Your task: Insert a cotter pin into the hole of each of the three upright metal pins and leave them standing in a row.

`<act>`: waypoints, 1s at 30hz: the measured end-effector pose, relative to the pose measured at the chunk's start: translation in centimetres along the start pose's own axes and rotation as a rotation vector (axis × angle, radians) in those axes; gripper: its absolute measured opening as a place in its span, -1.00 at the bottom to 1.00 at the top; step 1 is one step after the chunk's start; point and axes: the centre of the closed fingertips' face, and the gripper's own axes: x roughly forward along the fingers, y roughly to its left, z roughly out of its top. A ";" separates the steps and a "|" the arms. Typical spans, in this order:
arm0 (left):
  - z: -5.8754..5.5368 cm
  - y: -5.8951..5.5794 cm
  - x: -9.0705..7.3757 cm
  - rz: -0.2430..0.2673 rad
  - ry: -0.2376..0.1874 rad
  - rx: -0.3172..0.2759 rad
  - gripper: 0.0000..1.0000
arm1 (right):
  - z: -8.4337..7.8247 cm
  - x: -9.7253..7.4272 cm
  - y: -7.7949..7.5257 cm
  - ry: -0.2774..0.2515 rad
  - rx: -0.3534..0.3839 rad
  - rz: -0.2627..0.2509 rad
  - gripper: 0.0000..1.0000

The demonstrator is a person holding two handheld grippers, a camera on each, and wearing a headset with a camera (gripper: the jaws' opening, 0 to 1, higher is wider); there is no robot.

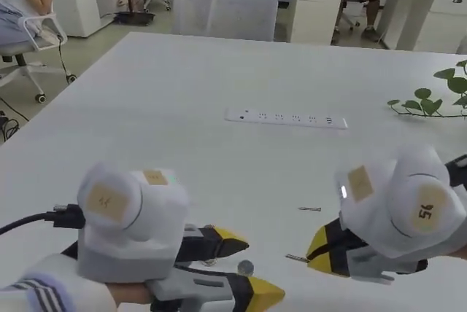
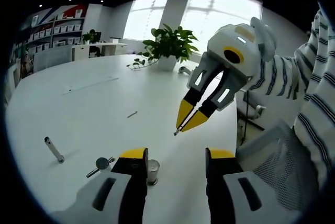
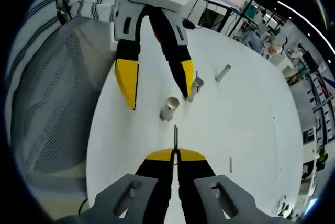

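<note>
Left gripper (image 1: 261,268) sits low at the lower left of the head view, jaws spread wide, with a striped sleeve (image 1: 40,290) behind it. Right gripper (image 1: 319,252) is at the lower right, pointing leftward at its partner, jaws pinched on a thin cotter pin (image 3: 175,136).

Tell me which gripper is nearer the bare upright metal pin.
Left. The metal pin stands between the left gripper's open fingers; the right gripper, shut on a cotter pin, hangs apart.

I read the tabletop (image 1: 182,108) as smooth matt white; the metal pins (image 3: 169,109) are brushed steel (dull sheen), the cotter pin (image 3: 175,134) bare metal, the left claw (image 2: 175,156) matt plastic.
</note>
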 end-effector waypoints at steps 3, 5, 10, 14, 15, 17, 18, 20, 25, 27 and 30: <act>0.2 -0.1 0.1 -0.004 -0.003 -0.005 -0.19 | 0.2 -0.1 0.4 -0.004 -0.001 -0.006 -0.95; 0.2 -0.3 0.2 -0.012 -0.003 -0.014 -0.25 | 0.3 -0.1 0.7 -0.006 0.000 -0.010 -0.95; 0.2 -0.5 0.4 -0.019 0.001 -0.024 -0.30 | 0.5 -0.3 1.1 -0.010 0.001 -0.023 -0.95; 0.1 -0.7 0.5 -0.023 0.005 -0.041 -0.33 | 0.6 -0.5 1.3 -0.007 -0.002 -0.036 -0.95; 0.1 -0.7 0.5 -0.025 0.008 -0.045 -0.35 | 0.6 -0.5 1.4 -0.005 -0.005 -0.043 -0.95; 0.1 -0.8 0.6 -0.029 0.011 -0.042 -0.38 | 0.6 -0.6 1.5 -0.004 -0.003 -0.048 -0.95; 0.1 -0.9 0.6 -0.031 0.011 -0.044 -0.40 | 0.6 -0.6 1.6 -0.006 -0.004 -0.050 -0.95; 0.1 -1.0 0.7 -0.032 0.013 -0.050 -0.40 | 0.6 -0.7 1.8 -0.006 -0.004 -0.055 -0.95; -0.1 -1.2 1.0 -0.041 0.026 -0.066 -0.46 | 0.7 -0.8 2.1 -0.003 -0.007 -0.074 -0.95; -0.1 -1.4 1.1 -0.047 0.028 -0.066 -0.50 | 0.9 -0.8 2.3 -0.011 -0.002 -0.078 -0.95; -0.1 -1.5 1.2 -0.051 0.029 -0.071 -0.51 | 1.0 -0.8 2.7 -0.011 -0.008 -0.084 -0.95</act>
